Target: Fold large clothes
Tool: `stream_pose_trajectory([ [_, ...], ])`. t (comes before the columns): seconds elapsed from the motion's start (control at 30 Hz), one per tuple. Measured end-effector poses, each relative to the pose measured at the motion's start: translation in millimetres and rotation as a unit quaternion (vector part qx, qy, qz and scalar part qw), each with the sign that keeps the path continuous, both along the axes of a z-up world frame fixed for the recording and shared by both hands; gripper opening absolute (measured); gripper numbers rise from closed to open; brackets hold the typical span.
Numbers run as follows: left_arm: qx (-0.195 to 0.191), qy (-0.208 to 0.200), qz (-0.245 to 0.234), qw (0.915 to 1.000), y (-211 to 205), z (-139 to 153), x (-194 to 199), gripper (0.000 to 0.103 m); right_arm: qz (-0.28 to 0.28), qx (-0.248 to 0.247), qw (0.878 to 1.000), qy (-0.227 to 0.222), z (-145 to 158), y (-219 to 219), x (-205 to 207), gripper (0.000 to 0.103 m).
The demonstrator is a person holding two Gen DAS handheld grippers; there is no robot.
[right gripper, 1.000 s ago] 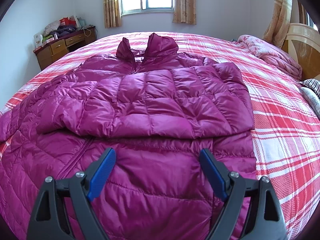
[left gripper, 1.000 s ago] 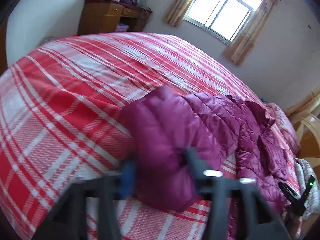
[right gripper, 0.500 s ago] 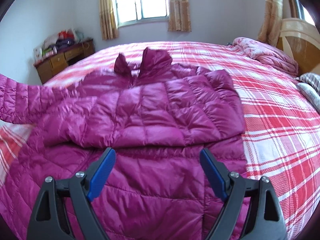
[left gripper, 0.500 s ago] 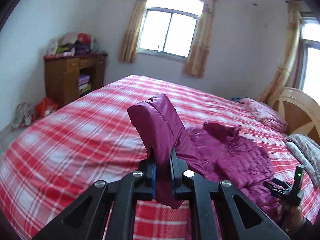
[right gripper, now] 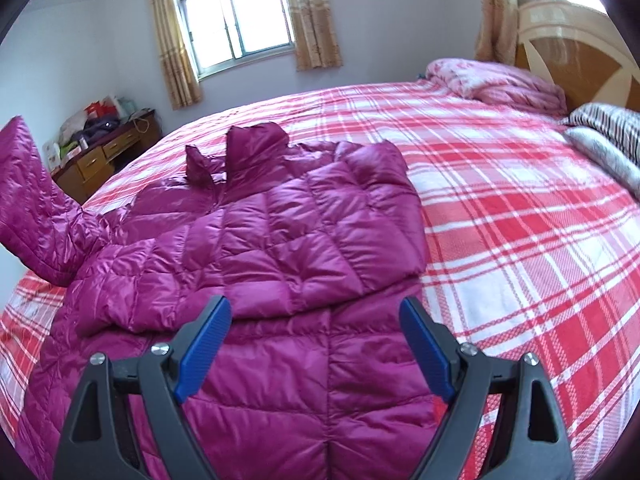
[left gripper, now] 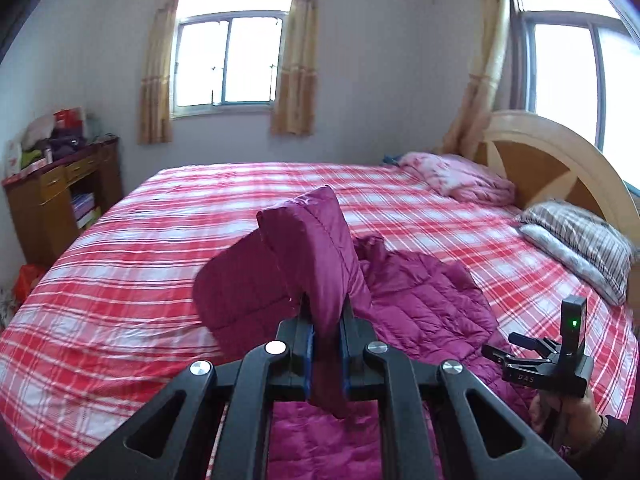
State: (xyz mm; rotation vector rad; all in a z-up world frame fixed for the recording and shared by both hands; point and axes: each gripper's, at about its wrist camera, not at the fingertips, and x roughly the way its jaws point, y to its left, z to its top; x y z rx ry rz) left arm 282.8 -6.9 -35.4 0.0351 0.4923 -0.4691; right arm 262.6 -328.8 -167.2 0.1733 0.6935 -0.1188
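Observation:
A magenta quilted down jacket (right gripper: 280,248) lies front up on the red plaid bed (right gripper: 520,208), its right sleeve folded across the chest. My left gripper (left gripper: 326,344) is shut on the cuff of the jacket's left sleeve (left gripper: 316,252) and holds it raised above the bed; the lifted sleeve also shows in the right wrist view (right gripper: 32,200). My right gripper (right gripper: 316,344) is open and empty, hovering over the jacket's lower front. It appears in the left wrist view (left gripper: 544,364) at the right, held by a hand.
A wooden headboard (left gripper: 560,168), a striped pillow (left gripper: 580,240) and a folded pink quilt (left gripper: 456,176) are at the head of the bed. A cluttered wooden desk (left gripper: 60,188) stands by the left wall. Curtained windows (left gripper: 228,60) are behind.
My left gripper closed on the sleeve cuff and lifted it off the bed, swinging toward the jacket body. The right gripper stayed open over the jacket's lower front, tilting slightly.

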Motion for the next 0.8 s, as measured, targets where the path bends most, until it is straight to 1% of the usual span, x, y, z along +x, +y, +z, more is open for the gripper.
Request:
stream_pose_trajectory([
  [0.13,0.021,0.018,-0.029,0.9992,-39.3,-13.3,8.8,0.009,-0.002,0.010,1.000,0.004,-2.9,-5.0,0.3,0.088],
  [0.27,0.041,0.042,-0.059,0.9965,-75.0,-33.4,13.5,0.010,-0.002,0.017,1.000,0.008,-5.8,-6.4,1.5,0.088],
  [0.33,0.049,0.050,-0.062,0.9956,-85.0,-40.7,14.2,0.010,-0.002,0.021,1.000,0.009,-6.6,-7.2,1.7,0.088],
  [0.4,0.063,0.052,-0.055,0.9952,-94.0,-48.9,15.4,0.010,-0.001,0.023,1.000,0.013,-8.1,-7.9,2.8,0.088],
  [0.5,0.093,0.041,-0.044,0.9938,-111.7,-57.0,14.8,0.012,0.000,0.024,1.000,0.018,-10.6,-7.4,4.7,0.088],
  [0.57,0.100,0.036,-0.050,0.9931,-122.2,-58.7,12.3,0.014,0.001,0.023,1.000,0.021,-11.6,-6.6,5.2,0.088],
  [0.63,0.108,0.023,-0.053,0.9925,-132.9,-56.2,7.7,0.023,0.001,0.021,1.000,0.023,-12.5,-5.7,5.6,0.088],
  [0.67,0.113,0.012,-0.054,0.9921,-138.2,-53.5,3.9,0.039,0.002,0.022,0.999,0.023,-13.0,-5.4,5.7,0.088],
  [0.7,0.114,-0.002,-0.052,0.9922,-141.8,-49.7,-0.4,0.059,0.002,0.022,0.999,0.024,-13.4,-5.2,5.7,0.088],
  [0.73,0.113,-0.013,-0.049,0.9923,-144.0,-46.8,-2.8,0.067,0.003,0.022,0.999,0.024,-13.5,-4.9,5.7,0.088],
  [0.77,0.116,-0.031,-0.045,0.9918,-145.0,-42.4,-7.7,0.079,0.004,0.023,0.999,0.024,-13.6,-5.0,5.4,0.088],
  [0.8,0.121,-0.042,-0.038,0.9910,-146.1,-40.6,-9.5,0.082,0.004,0.024,0.999,0.024,-13.7,-5.4,5.2,0.088],
])
